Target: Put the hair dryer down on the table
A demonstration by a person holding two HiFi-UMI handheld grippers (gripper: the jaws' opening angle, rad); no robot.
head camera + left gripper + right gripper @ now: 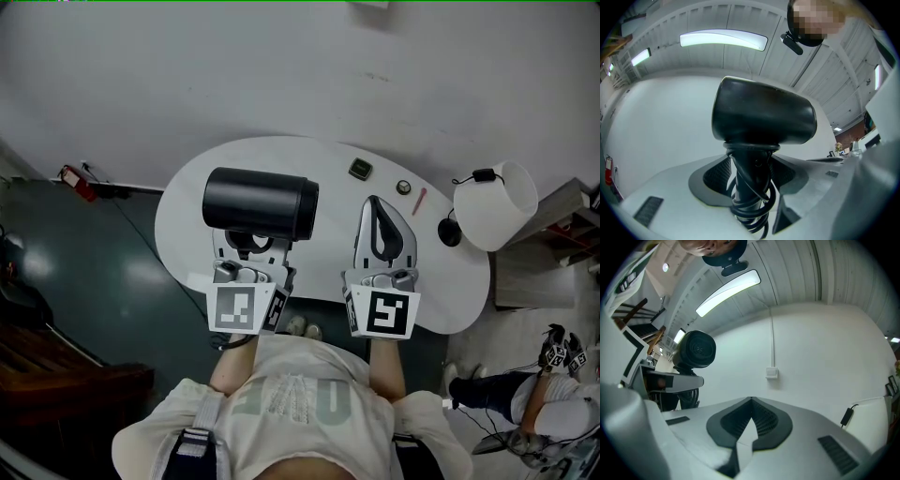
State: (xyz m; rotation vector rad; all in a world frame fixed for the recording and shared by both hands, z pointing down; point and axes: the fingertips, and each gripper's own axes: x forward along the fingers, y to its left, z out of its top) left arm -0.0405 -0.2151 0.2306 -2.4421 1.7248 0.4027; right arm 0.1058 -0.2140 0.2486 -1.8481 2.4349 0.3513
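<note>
Over the left end of the white rounded table [183, 220], the left gripper [251, 246] has its jaws clamped on the handle of the bulky black plastic hair dryer [258, 202], whose black cord [750, 206] is wound around that handle; the barrel lies crosswise. Near the table's middle, the right gripper [375, 204] is empty, its jaw tips together. A white lampshade [497, 202] stands at the right edge

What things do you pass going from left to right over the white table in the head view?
hair dryer → small green square → little round knob → red pen → black round thing → white lamp
</note>
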